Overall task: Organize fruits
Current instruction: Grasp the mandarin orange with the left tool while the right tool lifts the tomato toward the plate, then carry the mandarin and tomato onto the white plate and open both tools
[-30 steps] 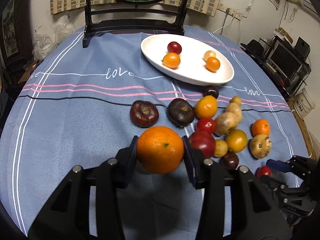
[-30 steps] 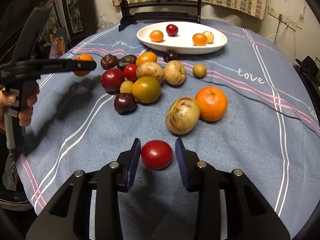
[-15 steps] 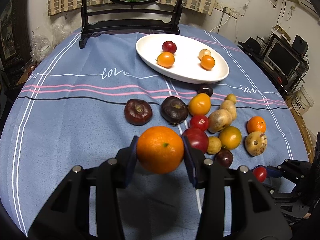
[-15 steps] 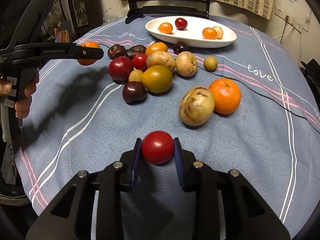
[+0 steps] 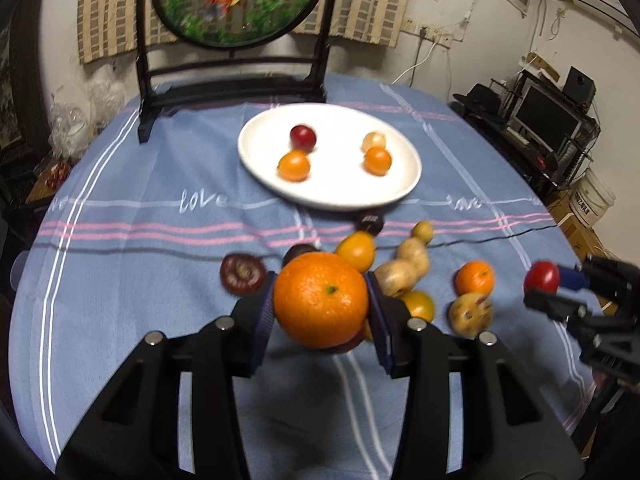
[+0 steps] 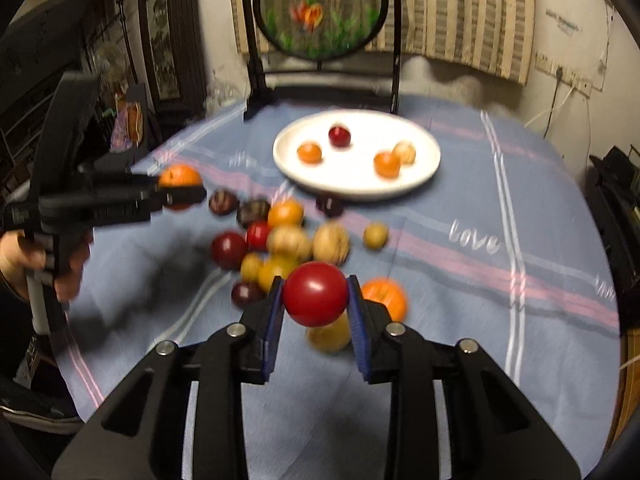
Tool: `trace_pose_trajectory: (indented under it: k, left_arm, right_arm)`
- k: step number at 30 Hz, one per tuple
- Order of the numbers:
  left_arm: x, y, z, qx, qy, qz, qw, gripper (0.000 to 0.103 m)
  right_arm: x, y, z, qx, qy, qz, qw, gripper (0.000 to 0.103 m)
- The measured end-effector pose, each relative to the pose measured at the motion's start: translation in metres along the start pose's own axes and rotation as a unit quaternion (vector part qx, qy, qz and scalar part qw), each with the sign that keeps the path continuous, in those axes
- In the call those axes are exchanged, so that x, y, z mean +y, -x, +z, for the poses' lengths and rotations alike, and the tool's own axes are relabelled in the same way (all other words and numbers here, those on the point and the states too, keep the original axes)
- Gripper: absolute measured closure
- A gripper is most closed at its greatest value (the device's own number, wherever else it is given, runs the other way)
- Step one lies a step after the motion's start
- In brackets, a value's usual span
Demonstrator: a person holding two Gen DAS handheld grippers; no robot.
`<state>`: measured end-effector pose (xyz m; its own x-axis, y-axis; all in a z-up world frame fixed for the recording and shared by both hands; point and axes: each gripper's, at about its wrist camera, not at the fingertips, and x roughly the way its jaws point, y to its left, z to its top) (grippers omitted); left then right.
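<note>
Fruits number four on the white plate (image 5: 404,184) so far, while left tongs (image 5: 320,308) clamp an orange (image 5: 320,304) and right tongs (image 6: 316,296) a red fruit (image 6: 315,294), both short of the plate (a dozen-odd pieces remain on the worktop (image 5: 132,264)).

Large round orange (image 5: 321,305) with dimpled skin and a green stem scar, held off the blue cloth, pinched on both sides. Small glossy red round fruit (image 6: 315,294), likewise held aloft, pinched at its sides. White oval ceramic plate (image 5: 260,160) at 12 o'clock of the table, carrying one dark red fruit (image 5: 303,137), two small orange fruits (image 5: 294,165) and one pale tan fruit (image 5: 374,141). Loose cluster of mixed fruits (image 6: 288,240) lies on the cloth just below the plate, near 6 o'clock of it; outlines blurred.
</note>
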<state>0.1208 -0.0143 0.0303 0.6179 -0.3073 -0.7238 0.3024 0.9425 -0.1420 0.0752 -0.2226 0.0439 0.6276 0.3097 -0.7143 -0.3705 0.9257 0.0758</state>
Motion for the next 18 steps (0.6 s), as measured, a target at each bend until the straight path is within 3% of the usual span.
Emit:
trace_pose_trajectory:
  k: [9, 18]
  left_arm:
    - [-0.017, -0.016, 0.048, -0.006, -0.009, -0.004, 0.9999, 0.060]
    - [0.004, -0.093, 0.098, 0.032, 0.025, 0.020, 0.9990, 0.060]
  right_arm:
    - [-0.019, -0.005, 0.062, -0.039, 0.012, -0.003, 0.999, 0.072]
    - [-0.044, -0.087, 0.104, 0.003, -0.002, 0.010, 1.000, 0.072]
